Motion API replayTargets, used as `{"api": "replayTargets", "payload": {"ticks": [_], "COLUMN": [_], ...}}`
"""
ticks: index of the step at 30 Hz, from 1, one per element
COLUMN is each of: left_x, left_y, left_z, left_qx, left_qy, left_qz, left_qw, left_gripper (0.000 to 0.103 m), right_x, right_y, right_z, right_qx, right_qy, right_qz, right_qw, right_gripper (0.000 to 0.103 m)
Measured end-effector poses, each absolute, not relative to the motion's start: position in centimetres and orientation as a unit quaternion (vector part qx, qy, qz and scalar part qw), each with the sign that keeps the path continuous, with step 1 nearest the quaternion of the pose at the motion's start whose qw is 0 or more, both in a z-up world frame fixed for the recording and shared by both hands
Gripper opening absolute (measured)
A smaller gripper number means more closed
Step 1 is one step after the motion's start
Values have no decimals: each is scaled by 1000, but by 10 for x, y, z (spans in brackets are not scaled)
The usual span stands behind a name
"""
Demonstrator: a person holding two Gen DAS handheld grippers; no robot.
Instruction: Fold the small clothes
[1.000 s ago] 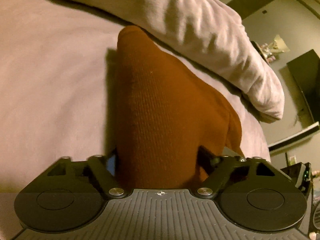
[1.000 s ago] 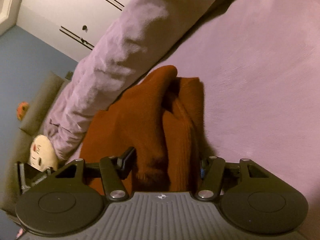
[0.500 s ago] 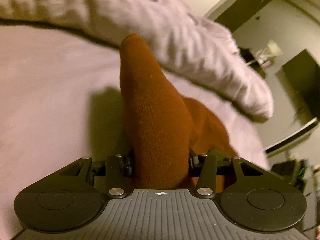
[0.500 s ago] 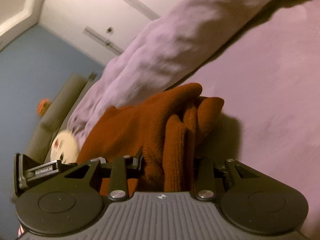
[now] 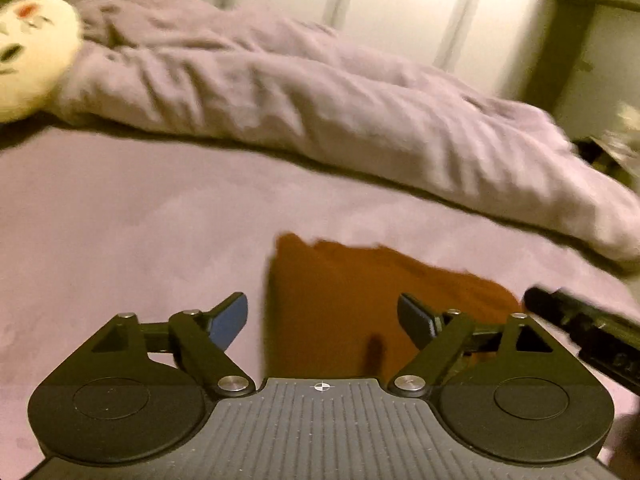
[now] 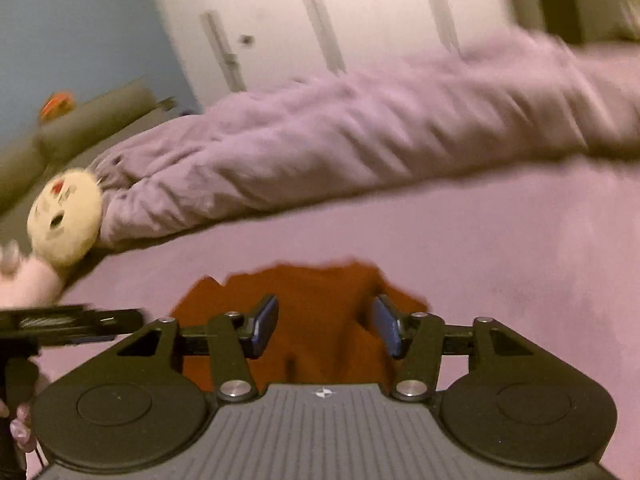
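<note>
1. We have both tools hovering low over the rust-orange knitted garment [image 5: 360, 300], which lies on the mauve bed sheet [image 5: 120, 240] just in front of us, well short of the rumpled lilac duvet [image 5: 320, 112] bunched along the far side.
2. The left gripper [image 5: 322, 316] has its jaws spread wide with nothing between them; its blue pads frame the left part of the knit without touching it.
3. The right gripper [image 6: 326, 330] likewise has its jaws apart and empty, over the right part of the garment [image 6: 316, 304].
4. From the left view, the other tool's black body [image 5: 580, 328] shows at the right edge, so we judge the two tools to be close side by side.
5. Both views are motion-blurred, so we cannot tell how neat the knit's edges are. Its outline looks compact, which suggests a fold is laid.
6. To do the next step well, we would choose corners on the near edge, lower until one pad slides under the knit, and pinch all layers together.
7. Thick knit tends to spring open, so we would press the crease flat.
8. The cream round plush toy [image 6: 66, 220] sits far left, clear of our work.
</note>
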State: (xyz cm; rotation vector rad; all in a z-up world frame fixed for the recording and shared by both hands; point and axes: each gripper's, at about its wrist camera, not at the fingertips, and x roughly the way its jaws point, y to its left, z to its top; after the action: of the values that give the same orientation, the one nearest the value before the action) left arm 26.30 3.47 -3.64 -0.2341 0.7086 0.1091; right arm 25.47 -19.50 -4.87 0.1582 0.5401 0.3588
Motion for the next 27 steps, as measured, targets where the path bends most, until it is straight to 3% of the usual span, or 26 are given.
{"api": "replayTargets", "payload": {"ticks": [3, 8, 16, 20, 24, 27], "left_x": [273, 277, 291, 293, 265, 228], "left_y": [30, 26, 31, 29, 42, 31], "left_z": [-57, -87, -118, -110, -74, -58], "left_qx": [-122, -129, -142, -134, -178, -136], "left_qy": [339, 349, 348, 361, 380, 378], "left_qz": [103, 117, 127, 129, 107, 97], "left_qw": [927, 921, 918, 914, 901, 910], "left_gripper": [94, 100, 103, 103, 103, 103], "right_x": [272, 300, 303, 308, 290, 251], "right_y": [-171, -147, -143, -144, -141, -150], "right_z": [-52, -93, -132, -131, -108, -89], "right_qx": [42, -25, -56, -58, -77, -75], "right_qy": [240, 268, 233, 242, 248, 236], "right_qz": [178, 164, 130, 123, 104, 99], "right_qw": [954, 949, 962, 961, 960, 964], "right_gripper": [46, 46, 56, 59, 70, 76]}}
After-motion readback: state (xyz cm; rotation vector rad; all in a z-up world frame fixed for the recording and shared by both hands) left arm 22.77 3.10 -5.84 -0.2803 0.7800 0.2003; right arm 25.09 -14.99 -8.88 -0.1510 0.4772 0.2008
